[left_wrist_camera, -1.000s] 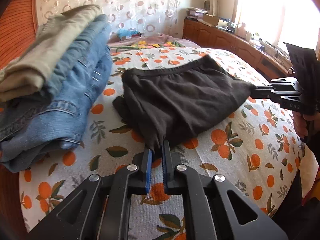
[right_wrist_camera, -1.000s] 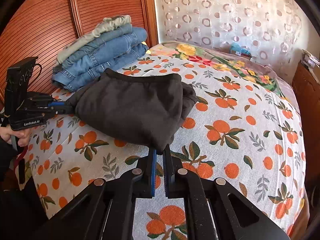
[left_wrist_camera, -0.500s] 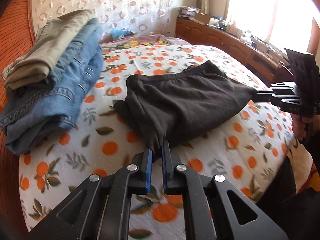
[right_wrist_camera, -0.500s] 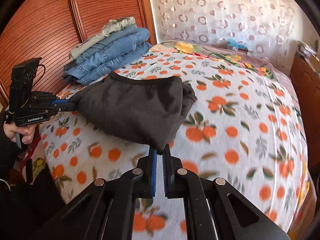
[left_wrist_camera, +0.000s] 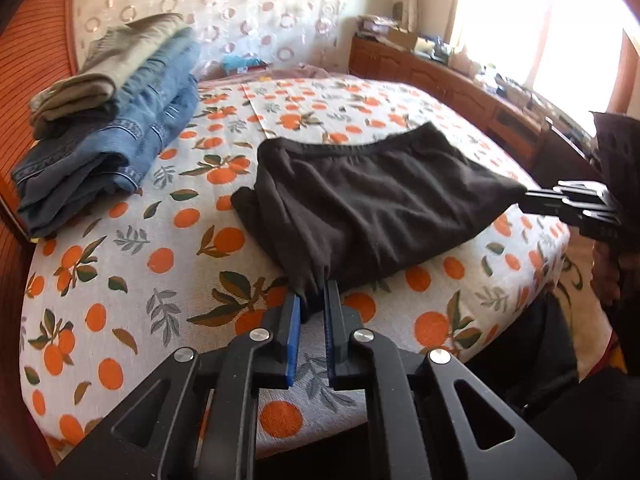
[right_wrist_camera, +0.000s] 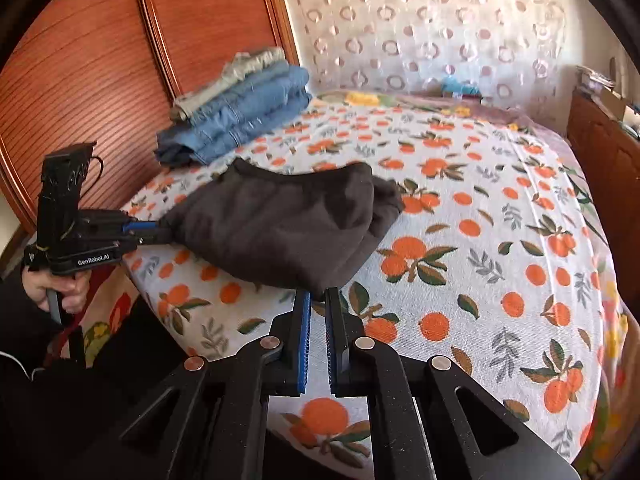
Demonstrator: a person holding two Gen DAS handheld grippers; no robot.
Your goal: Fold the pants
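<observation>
The black pants (left_wrist_camera: 372,208) lie on the bed (left_wrist_camera: 120,280), already folded small, just past the fingers; the left gripper (left_wrist_camera: 313,312) pinches one near corner tight; the right gripper (right_wrist_camera: 318,304) pinches the other near corner, so the near edge hangs a bit lifted between them; a pile (left_wrist_camera: 108,120) of folded jeans sits far off to the left; I think one more fold or a move to the pile is left.
</observation>
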